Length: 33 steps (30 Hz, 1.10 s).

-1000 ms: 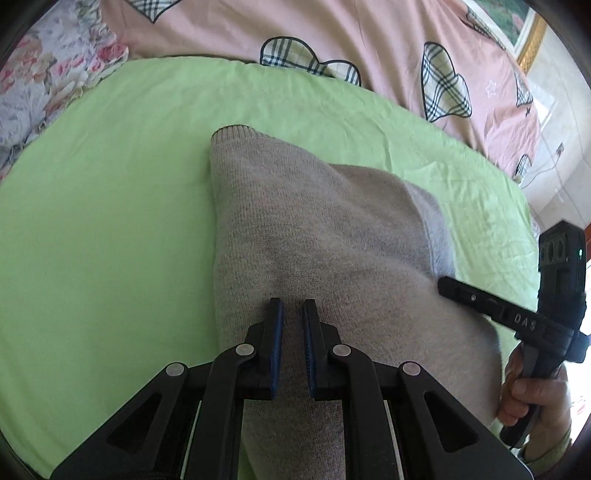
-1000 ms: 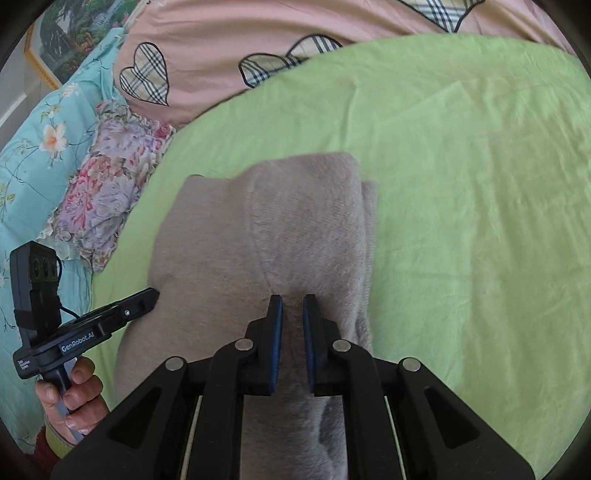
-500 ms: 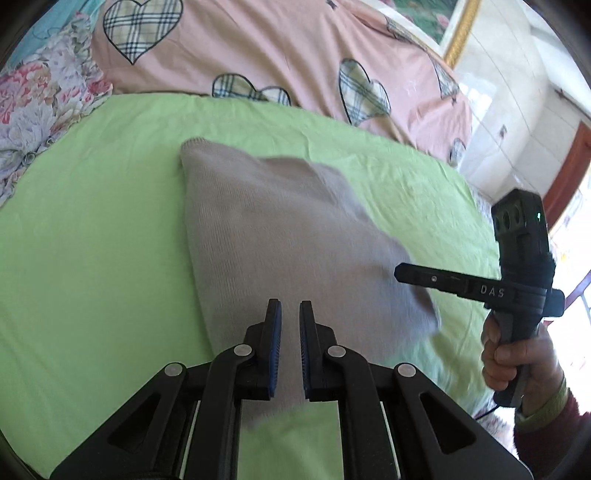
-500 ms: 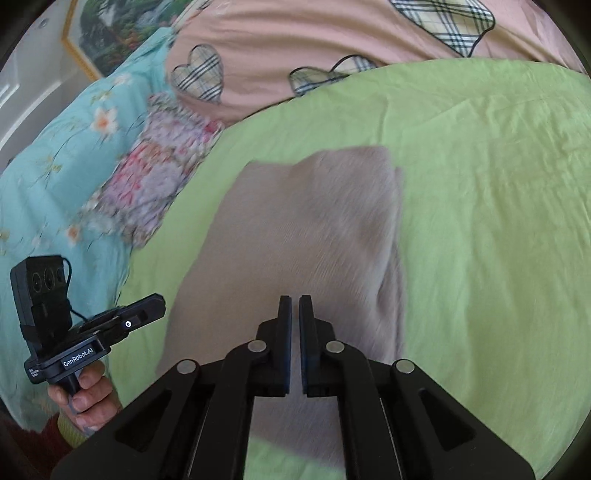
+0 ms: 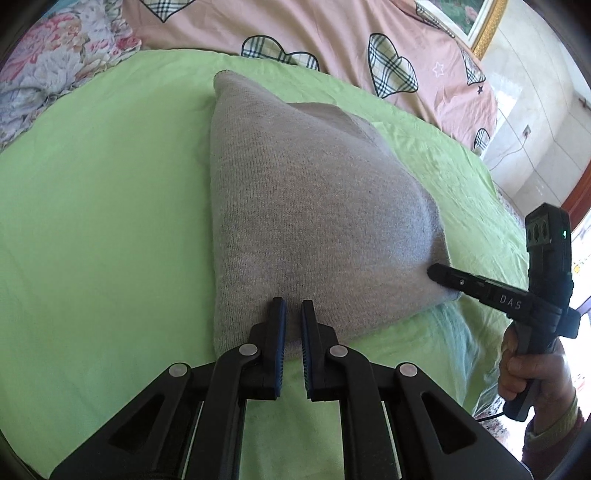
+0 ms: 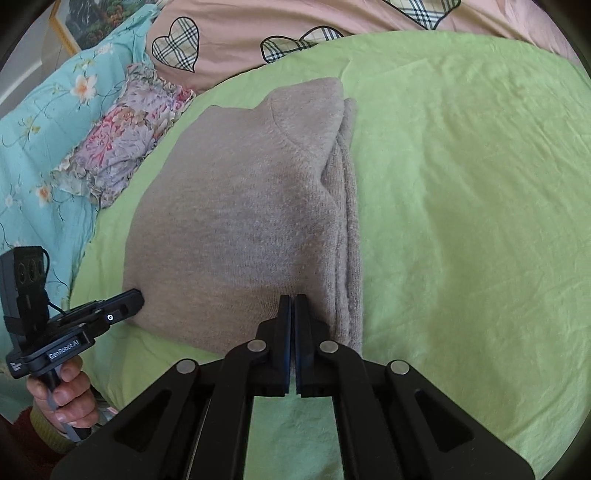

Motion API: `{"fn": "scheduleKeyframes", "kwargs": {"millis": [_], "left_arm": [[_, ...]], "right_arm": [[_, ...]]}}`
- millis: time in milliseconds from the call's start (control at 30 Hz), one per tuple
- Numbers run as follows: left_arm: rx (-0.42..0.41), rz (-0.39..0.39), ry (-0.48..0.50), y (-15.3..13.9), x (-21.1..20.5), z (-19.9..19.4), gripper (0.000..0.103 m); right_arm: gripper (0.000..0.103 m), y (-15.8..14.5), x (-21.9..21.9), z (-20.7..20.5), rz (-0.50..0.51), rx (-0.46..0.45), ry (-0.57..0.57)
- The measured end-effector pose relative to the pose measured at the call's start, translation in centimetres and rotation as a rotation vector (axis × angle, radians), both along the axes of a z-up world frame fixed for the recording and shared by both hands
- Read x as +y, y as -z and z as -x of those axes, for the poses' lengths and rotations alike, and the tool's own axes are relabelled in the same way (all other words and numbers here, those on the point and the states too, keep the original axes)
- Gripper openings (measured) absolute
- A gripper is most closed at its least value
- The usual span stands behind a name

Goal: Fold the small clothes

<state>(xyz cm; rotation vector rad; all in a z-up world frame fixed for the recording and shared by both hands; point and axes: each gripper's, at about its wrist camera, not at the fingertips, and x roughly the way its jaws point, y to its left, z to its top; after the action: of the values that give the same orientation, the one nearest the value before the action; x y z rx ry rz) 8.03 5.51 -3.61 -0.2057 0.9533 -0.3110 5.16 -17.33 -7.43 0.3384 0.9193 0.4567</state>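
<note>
A grey-beige knitted garment lies folded on the green sheet; it also shows in the right wrist view. My left gripper is at the garment's near left edge, its jaws nearly closed with a small gap and nothing clearly between them. My right gripper is shut at the garment's near right edge, over the stacked fold layers. Each gripper shows in the other's view: the right one touches the garment's right corner, the left one its left corner.
A pink quilt with plaid hearts lies behind the sheet. A floral pillow and a turquoise floral blanket lie to the left. The green sheet spreads wide to the right. A wall and a framed picture are at the far right.
Both grippers have drawn back toward the garment's near edge. The garment now lies as a flat folded packet, where a second ago it hung over toward me. The right jaws have closed fully.
</note>
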Motion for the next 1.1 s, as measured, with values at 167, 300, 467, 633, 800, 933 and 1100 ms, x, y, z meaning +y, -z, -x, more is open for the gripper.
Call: {"fn": "scheduleKeyframes", "kwargs": {"millis": [167, 300, 467, 633, 800, 933, 1100], "left_arm": [[-0.003, 0.006, 0.0, 0.0, 0.6, 0.7, 0.008], [-0.011, -0.005, -0.015, -0.5, 0.7, 1.6, 0.008], [-0.023, -0.069, -0.021, -1.2, 0.3, 4.0, 0.017], [-0.035, -0.081, -0.025, -1.6, 0.3, 6.5, 0.035], [-0.039, -0.115, -0.031, -1.7, 0.2, 8.7, 0.051], [-0.062, -0.152, -0.045, -2.1, 0.4, 9.5, 0.059], [-0.078, -0.189, -0.071, -2.5, 0.7, 9.6, 0.081]], "right_arm": [[0.0, 0.1, -0.1, 1.0, 0.026, -0.026, 0.016], [0.0, -0.2, -0.2, 2.3, 0.048, -0.029, 0.037], [0.005, -0.9, 0.1, 4.9, 0.093, -0.02, 0.05], [0.005, -1.1, 0.3, 8.2, 0.079, -0.025, 0.044], [0.045, -0.9, 0.6, 10.7, 0.057, -0.025, 0.047], [0.061, -1.0, 0.9, 11.7, 0.079, -0.047, 0.057], [0.063, -1.2, 1.6, 11.3, 0.074, -0.051, 0.042]]}}
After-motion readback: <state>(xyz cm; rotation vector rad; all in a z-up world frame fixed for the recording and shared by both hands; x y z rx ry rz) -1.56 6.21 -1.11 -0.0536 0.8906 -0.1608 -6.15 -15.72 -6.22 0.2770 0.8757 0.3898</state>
